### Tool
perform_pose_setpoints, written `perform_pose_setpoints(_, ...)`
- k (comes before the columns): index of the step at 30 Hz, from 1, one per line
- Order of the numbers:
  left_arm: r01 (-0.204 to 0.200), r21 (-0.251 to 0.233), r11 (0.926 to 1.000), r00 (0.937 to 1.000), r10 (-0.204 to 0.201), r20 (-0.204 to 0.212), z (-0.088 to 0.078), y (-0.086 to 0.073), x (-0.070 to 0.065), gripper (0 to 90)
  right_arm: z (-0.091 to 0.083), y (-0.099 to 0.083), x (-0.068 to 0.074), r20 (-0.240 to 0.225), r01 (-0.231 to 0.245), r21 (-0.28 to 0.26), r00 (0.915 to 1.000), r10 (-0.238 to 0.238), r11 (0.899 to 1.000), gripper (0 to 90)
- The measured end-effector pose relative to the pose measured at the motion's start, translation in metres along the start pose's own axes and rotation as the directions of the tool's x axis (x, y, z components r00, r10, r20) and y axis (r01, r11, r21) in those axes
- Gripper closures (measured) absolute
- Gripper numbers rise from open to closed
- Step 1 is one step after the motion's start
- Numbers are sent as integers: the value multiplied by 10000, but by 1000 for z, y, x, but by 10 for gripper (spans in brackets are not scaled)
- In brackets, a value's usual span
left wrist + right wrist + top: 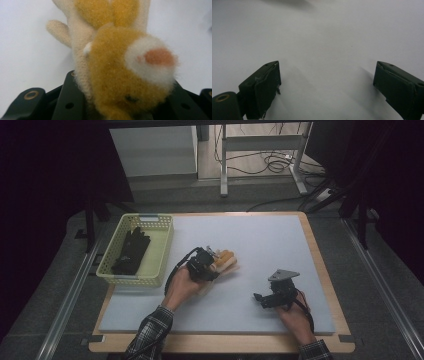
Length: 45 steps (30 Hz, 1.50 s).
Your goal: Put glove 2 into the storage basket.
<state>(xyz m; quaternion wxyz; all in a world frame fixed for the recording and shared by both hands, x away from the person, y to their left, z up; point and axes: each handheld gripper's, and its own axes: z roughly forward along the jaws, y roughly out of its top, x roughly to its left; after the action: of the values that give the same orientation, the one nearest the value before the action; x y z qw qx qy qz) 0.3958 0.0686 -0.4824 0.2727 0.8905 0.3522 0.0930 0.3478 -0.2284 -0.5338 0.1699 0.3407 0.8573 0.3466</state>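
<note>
Fuzzy orange-and-cream glove point(120, 75), seemingly animal-faced, pinched by left hand-held gripper point(212, 265); right hand-held gripper point(327, 87) spread, empty.

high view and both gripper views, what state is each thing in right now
left gripper: shut on the plush glove
plush glove: clamped between the jaws, fingers pointing away
right gripper: jaws wide open, nothing between them
basket: upright on the table's left
black glove: lying inside the basket
</note>
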Motion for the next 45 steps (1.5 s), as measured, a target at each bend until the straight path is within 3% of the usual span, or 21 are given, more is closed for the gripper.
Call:
perform_pose_setpoints(11,671,-330,9972,9947,-694,-757,-46,12,30,617,0,0,0,5,27,-12,10000,-27,10000,73)
perform_pose_setpoints(18,1243,-455,9912,9836,-1292,-1261,-71,10,56,616,0,0,0,4,12,-27,10000,-12,10000,74)
perform_pose_setpoints(26,1909,-565,9800,9635,-1980,-1802,-93,0,85,615,0,0,0,2,13,-31,10000,-13,10000,73)
perform_pose_setpoints(35,2560,-801,9634,9382,-2676,-2195,-105,-18,107,614,0,0,0,8,17,-32,10000,-17,10000,74)
perform_pose_setpoints(41,3064,-910,9476,9133,-3195,-2525,-114,-32,126,609,0,0,0,10,26,-34,10000,-26,10000,73)
perform_pose_setpoints(45,3453,-984,9333,8925,-3590,-2731,-117,-44,140,607,0,0,0,6,22,-34,10000,-22,10000,73)
